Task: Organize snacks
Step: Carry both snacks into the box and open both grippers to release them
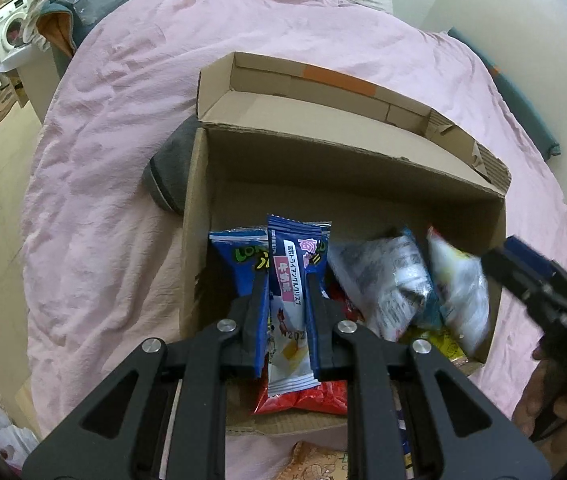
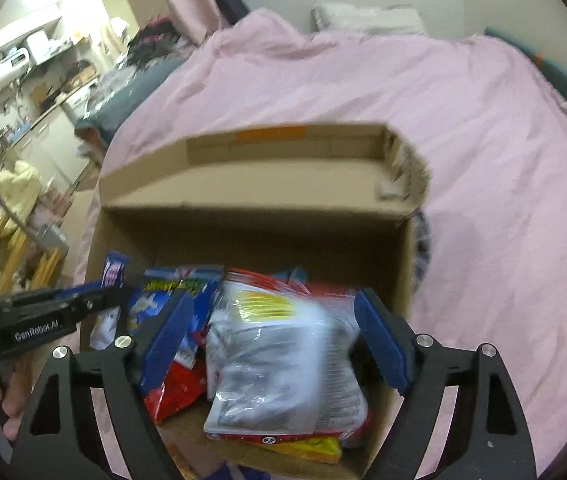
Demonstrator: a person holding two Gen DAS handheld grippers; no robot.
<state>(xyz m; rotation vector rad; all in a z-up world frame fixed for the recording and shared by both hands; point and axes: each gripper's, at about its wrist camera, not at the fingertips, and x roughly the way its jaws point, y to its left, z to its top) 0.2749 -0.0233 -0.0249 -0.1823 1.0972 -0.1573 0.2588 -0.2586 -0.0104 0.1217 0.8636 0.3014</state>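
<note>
My left tongs [image 1: 286, 280] are gripping a blue wafer pkt [image 1: 289, 276] over the cardboard box [image 1: 195, 216] on the pink bed; right tongs [image 2: 271, 336] are gaping wide w/ a clear snack bag [image 2: 279, 360] lying loose between them in the box.

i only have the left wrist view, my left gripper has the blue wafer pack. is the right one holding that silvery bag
Observer: No. The right gripper is open, and the silvery bag lies loose between its fingers.
Operator: is the bag inside the box
Observer: Yes, in the cardboard box, on top of a red packet.
Operator: anything under it on the near side
Observer: A yellow packet sticks out beneath it.
</note>
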